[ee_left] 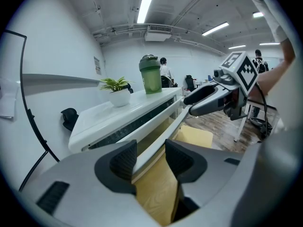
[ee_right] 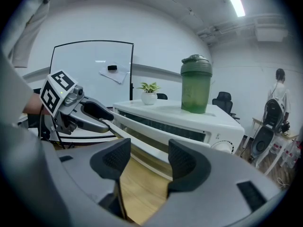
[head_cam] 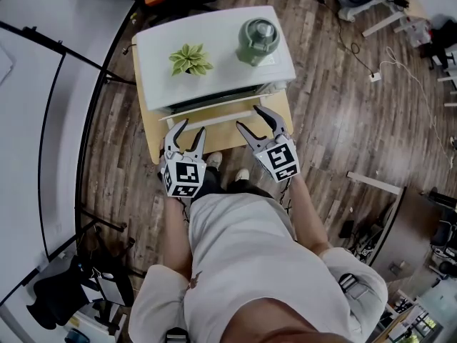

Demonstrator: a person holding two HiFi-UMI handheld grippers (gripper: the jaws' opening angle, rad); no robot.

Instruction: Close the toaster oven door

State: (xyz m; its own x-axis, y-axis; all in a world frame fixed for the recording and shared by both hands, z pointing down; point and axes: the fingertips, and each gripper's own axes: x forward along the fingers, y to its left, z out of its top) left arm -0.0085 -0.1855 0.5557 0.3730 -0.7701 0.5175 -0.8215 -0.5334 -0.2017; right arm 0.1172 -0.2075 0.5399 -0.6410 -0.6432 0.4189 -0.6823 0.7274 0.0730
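Plant [head_cam: 190,61], green bottle [head_cam: 258,40] atop toaster oven [head_cam: 223,68].

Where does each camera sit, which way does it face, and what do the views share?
Head view: on the person's head, facing steeply down at the toaster oven on its wooden table; torso, forearms, left tool and right tool show.
Left gripper view: on the left tool, facing along its jaws at the oven door; the right tool shows.
Right gripper view: on the right tool, facing the oven's front; the left tool shows.
Shared: all three show the green shaker bottle and potted plant on the oven.
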